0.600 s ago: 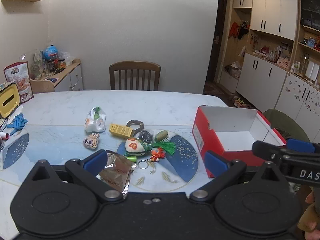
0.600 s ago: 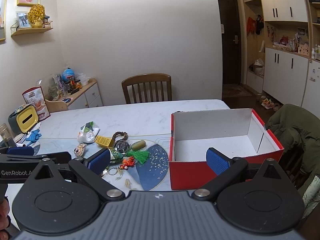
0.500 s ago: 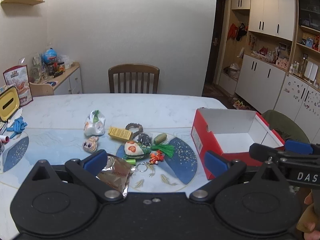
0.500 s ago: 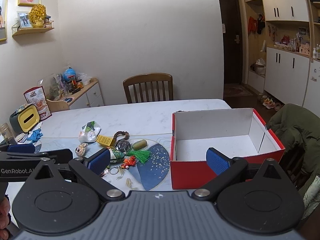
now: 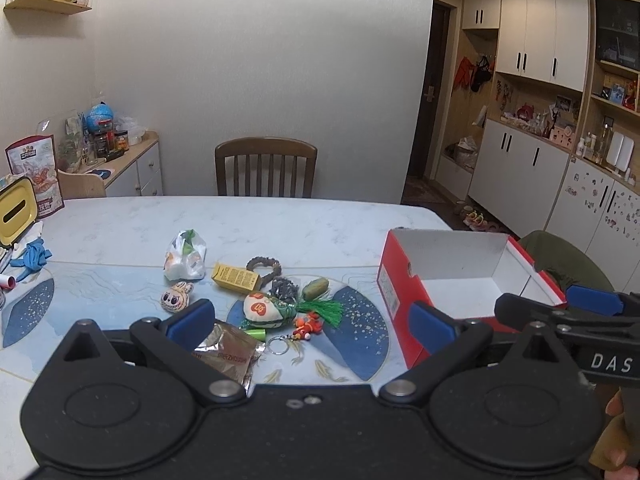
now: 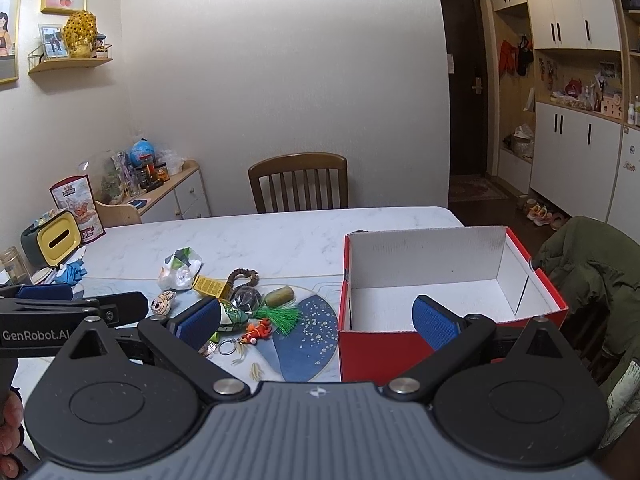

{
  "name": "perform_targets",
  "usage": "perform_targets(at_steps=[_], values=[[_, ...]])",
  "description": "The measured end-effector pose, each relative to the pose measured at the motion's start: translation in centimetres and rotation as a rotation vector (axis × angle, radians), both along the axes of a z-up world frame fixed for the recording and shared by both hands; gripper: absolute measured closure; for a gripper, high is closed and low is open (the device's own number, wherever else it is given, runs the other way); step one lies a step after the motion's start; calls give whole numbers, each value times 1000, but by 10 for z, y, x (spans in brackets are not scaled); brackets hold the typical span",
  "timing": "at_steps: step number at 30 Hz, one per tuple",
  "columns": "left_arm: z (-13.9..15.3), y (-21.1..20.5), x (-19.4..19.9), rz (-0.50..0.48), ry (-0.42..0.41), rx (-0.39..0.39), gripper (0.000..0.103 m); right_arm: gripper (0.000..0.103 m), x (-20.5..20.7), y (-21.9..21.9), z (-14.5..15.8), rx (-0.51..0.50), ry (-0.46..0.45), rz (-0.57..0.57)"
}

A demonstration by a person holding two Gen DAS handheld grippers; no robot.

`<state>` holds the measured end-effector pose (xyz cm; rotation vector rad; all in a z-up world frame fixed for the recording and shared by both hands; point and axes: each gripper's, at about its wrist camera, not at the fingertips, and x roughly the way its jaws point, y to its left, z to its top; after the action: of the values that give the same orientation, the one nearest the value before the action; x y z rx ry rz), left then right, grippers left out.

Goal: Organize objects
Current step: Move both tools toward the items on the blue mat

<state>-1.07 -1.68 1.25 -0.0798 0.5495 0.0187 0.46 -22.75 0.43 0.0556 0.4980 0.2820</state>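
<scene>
Beyond left hand-held gripper [image 5: 311, 322]: trinkets [image 5: 276, 300].

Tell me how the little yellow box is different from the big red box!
The yellow box is small, and the red box is far bigger. The yellow box is shut and lies flat on its side among the trinkets; the red box stands open at the top, white inside, with nothing visible in it. The yellow box sits left of the clutter's middle, and the red box sits apart on the right. Both rest on the table.
</scene>
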Motion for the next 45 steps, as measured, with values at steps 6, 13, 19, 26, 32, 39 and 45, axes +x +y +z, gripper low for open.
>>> perform_targets(at_steps=[6,13,19,26,32,39,45], values=[[1,1,1,3,-6,-8,0,0,2,3,2,-2,-11,11],[-2,10,4,11,-7,-20,0,0,4,9,2,-7,-25,36],[-6,23,11,14,6,-37,0,0,11,21,0,-8,-11,50],[-12,46,28,-1,31,-64,0,0,23,43,-2,-24,6,42],[-17,64,40,-11,36,-52,0,0,35,62,-6,-47,33,38],[-32,95,61,-1,87,-58,0,0,57,78,-16,-46,97,66],[-54,129,79,0,93,-1,1,0,76,94,-30,-56,170,106]])
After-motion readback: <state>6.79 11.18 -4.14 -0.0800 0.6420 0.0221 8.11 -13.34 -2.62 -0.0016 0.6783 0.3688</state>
